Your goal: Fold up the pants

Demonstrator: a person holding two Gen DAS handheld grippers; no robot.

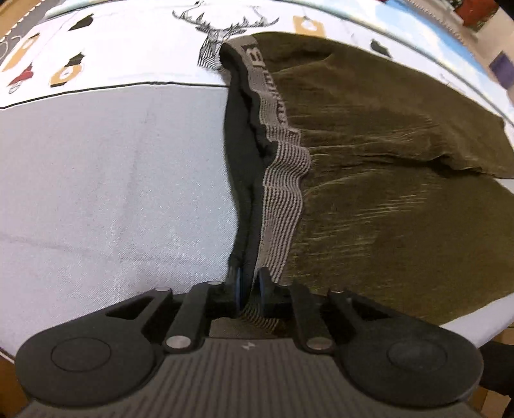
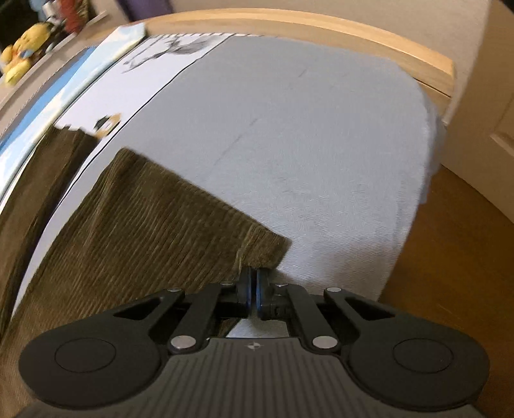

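Observation:
Olive corduroy pants (image 1: 385,160) lie flat on a pale grey bedsheet (image 1: 112,177), with a grey striped elastic waistband (image 1: 282,180) and a dark lining running toward me. My left gripper (image 1: 249,289) is shut on the near end of the waistband. In the right wrist view a pant leg (image 2: 144,225) stretches from the left, and a second leg (image 2: 48,167) lies further left. My right gripper (image 2: 253,286) is shut on the hem corner of the nearer leg.
The sheet has a printed strip with a deer drawing (image 1: 221,35) and small figures. A wooden bed frame (image 2: 321,29) runs along the far edge. The wooden floor (image 2: 449,273) is to the right, and a yellow plush toy (image 2: 22,54) sits far left.

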